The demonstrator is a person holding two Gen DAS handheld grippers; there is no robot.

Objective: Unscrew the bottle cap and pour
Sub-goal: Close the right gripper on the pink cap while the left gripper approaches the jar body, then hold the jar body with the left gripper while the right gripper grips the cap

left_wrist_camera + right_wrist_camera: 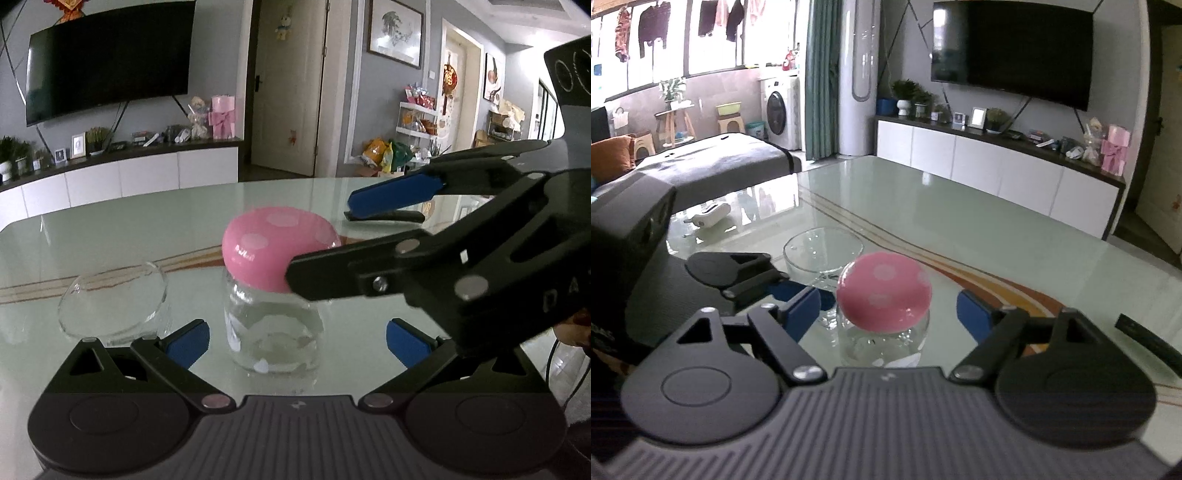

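The left wrist view sits low at table height, close behind the bottle (271,325) at frame centre, facing the TV (107,61) wall. The right wrist view looks down from higher, the bottle (884,332) just below centre. Both share bottle, bowl (822,254), table (960,218) and TV.

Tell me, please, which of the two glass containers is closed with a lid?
The glass bottle between the grippers: it wears a pink cap; the glass bowl beside it stands open.
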